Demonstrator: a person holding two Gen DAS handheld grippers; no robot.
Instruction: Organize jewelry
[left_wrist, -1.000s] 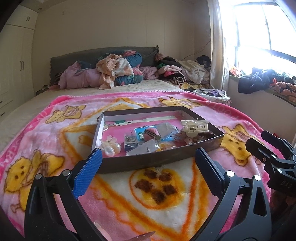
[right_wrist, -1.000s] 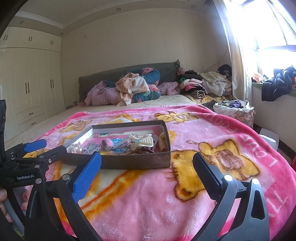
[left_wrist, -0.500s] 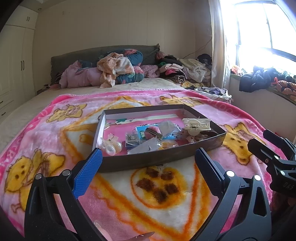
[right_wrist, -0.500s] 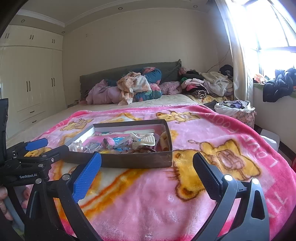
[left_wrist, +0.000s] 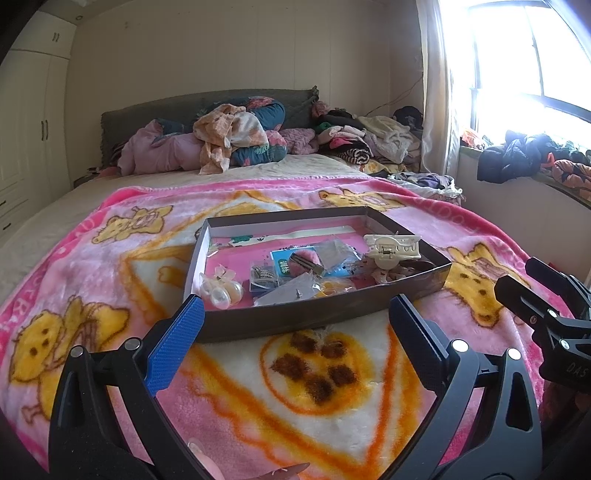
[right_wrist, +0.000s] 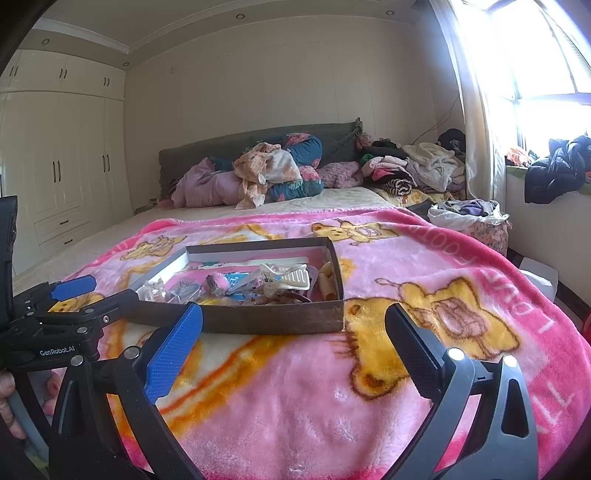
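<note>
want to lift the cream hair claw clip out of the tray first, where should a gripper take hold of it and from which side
Grip the cream claw clip across its long body near the middle hinge, coming down from above. It lies sideways on top of the clutter near the right wall of the tray, so a low approach would likely meet that wall. The open right hand-held gripper looks nearer to that side.

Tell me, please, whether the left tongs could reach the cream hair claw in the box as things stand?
Probably yes: the left tongs are open, the box has no lid, and the cream hair claw lies on top, uncovered.
</note>
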